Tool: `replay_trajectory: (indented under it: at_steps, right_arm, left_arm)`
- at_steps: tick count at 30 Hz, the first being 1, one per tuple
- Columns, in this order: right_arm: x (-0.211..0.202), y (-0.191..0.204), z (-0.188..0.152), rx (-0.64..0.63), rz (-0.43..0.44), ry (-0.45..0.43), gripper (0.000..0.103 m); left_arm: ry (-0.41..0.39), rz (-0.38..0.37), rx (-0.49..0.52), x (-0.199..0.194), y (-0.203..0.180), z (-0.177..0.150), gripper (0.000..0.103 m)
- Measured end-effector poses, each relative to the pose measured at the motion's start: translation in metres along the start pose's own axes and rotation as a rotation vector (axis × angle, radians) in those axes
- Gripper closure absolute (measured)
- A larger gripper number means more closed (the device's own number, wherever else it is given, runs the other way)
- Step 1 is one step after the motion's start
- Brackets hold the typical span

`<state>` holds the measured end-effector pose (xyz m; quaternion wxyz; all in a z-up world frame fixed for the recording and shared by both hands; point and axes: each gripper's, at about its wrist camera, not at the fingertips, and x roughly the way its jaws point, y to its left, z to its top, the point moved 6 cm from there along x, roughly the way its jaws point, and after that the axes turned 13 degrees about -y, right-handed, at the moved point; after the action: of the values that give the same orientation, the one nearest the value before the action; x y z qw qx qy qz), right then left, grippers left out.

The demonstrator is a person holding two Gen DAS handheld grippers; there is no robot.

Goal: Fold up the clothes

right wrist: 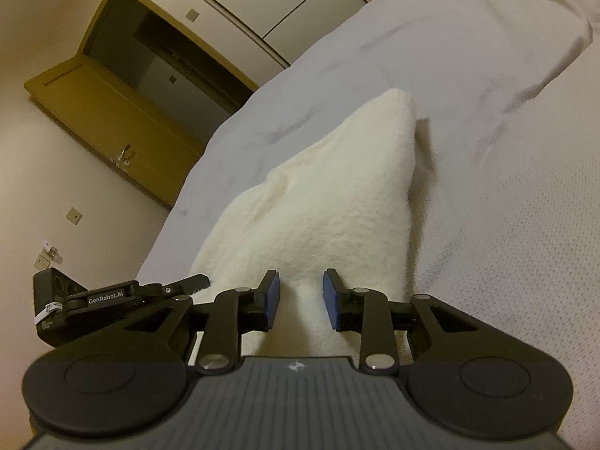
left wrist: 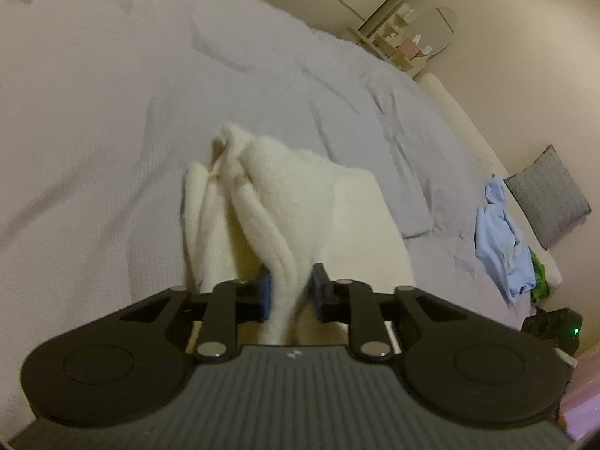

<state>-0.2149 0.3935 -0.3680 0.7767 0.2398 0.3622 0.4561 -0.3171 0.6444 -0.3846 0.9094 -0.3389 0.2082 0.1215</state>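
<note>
Both tongs, left (left wrist: 290,292) and right (right wrist: 302,296), clench the white garment (left wrist: 285,202).

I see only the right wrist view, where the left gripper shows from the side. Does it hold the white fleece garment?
Observer: Yes. In the left wrist view the left gripper is shut on a bunched edge of the white fleece garment.
Operator: Are there other clothes nearby?
Observer: A crumpled light blue garment lies at the edge of the bed, on the right of that view.
Operator: Is anything beside it?
Observer: A grey cushion stands just beyond it.
</note>
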Motion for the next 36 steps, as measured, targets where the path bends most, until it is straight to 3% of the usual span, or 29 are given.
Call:
replay_trajectory:
  at_steps: [6,11,14,16,19,21,23,28,31,36]
  right_arm:
    - [0.009,0.027,-0.008,-0.114,-0.024,-0.019,0.070]
    - [0.019,0.049,-0.024,-0.362,-0.055,-0.003,0.070]
    - [0.022,0.052,-0.031,-0.480,-0.080,-0.017,0.070]
    - [0.017,0.046,-0.024,-0.420,-0.067,-0.027,0.071]
    - [0.002,0.031,-0.005,-0.226,-0.043,-0.055,0.070]
    - [-0.010,0.029,0.002,-0.190,-0.023,-0.081,0.068]
    - [-0.017,0.031,-0.002,-0.219,-0.002,-0.078,0.068]
    - [-0.015,0.031,-0.032,-0.386,-0.065,-0.065,0.068]
    - [-0.011,0.032,-0.034,-0.404,-0.080,-0.064,0.068]
    - [-0.003,0.033,-0.041,-0.452,-0.091,-0.035,0.066]
  left_arm:
    - [-0.023,0.030,0.062,-0.012,0.007,0.004,0.090]
    - [-0.041,0.024,-0.012,-0.012,0.030,-0.012,0.088]
    - [-0.053,0.025,-0.006,-0.008,0.031,-0.018,0.086]
    - [-0.054,0.019,-0.005,-0.009,0.031,-0.019,0.084]
    - [-0.047,0.019,0.002,-0.008,0.033,-0.017,0.084]
    - [-0.044,0.019,0.011,-0.007,0.033,-0.015,0.084]
    - [-0.043,0.016,0.019,-0.006,0.034,-0.015,0.084]
    - [-0.032,-0.006,0.023,0.005,0.038,-0.012,0.082]
    - [-0.034,0.001,0.075,0.008,0.033,-0.011,0.081]
    - [-0.041,0.023,0.001,0.001,0.040,-0.016,0.080]
